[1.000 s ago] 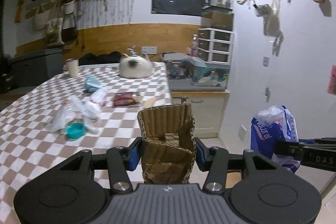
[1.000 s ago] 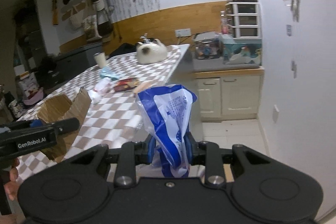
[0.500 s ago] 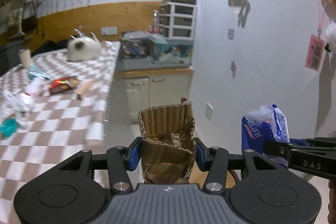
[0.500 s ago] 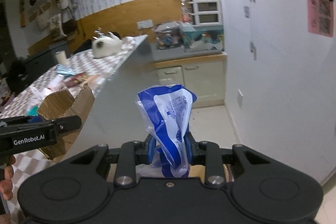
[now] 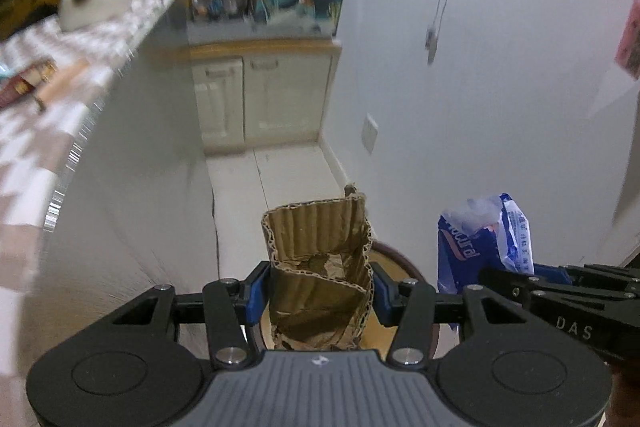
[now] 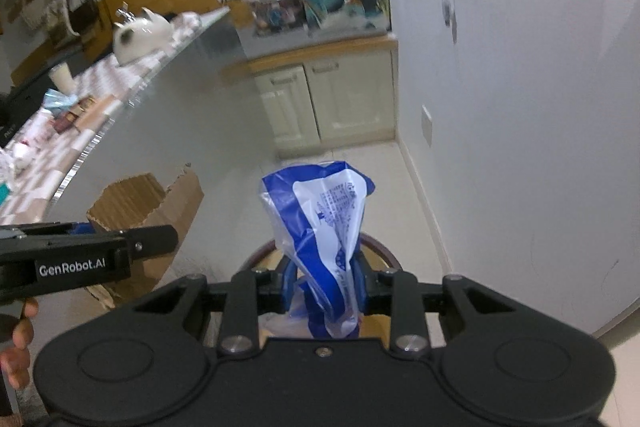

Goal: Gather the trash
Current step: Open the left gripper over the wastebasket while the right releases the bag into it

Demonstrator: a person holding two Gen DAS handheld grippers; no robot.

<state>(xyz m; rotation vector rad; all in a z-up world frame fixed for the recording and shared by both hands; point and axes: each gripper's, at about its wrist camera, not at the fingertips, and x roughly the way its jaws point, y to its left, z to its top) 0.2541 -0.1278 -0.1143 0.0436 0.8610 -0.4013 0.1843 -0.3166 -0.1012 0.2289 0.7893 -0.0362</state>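
My left gripper [image 5: 318,297] is shut on a torn piece of brown corrugated cardboard [image 5: 320,259], which stands up between its blue pads. A crumpled blue and white plastic bag [image 6: 324,223] is pinched in my right gripper [image 6: 323,285], which is shut on it. Both hang side by side over a round bin with a dark rim [image 5: 404,261] on the floor, seen again in the right wrist view as the bin's rim [image 6: 380,247]. The right wrist view shows the cardboard [image 6: 140,215] at left, and the left wrist view shows the bag [image 5: 484,239] at right.
The checkered table [image 5: 36,131] with more litter and a white teapot [image 5: 94,1] lies to the left, its edge close. A white wall [image 5: 480,87] stands at right. Cream floor cupboards [image 5: 260,99] are ahead across the pale floor. A hand [image 6: 18,343] shows at lower left.
Both grippers have swung right, away from the table, and dipped down toward the floor. The bin has come into view beneath them. Each still holds its load.
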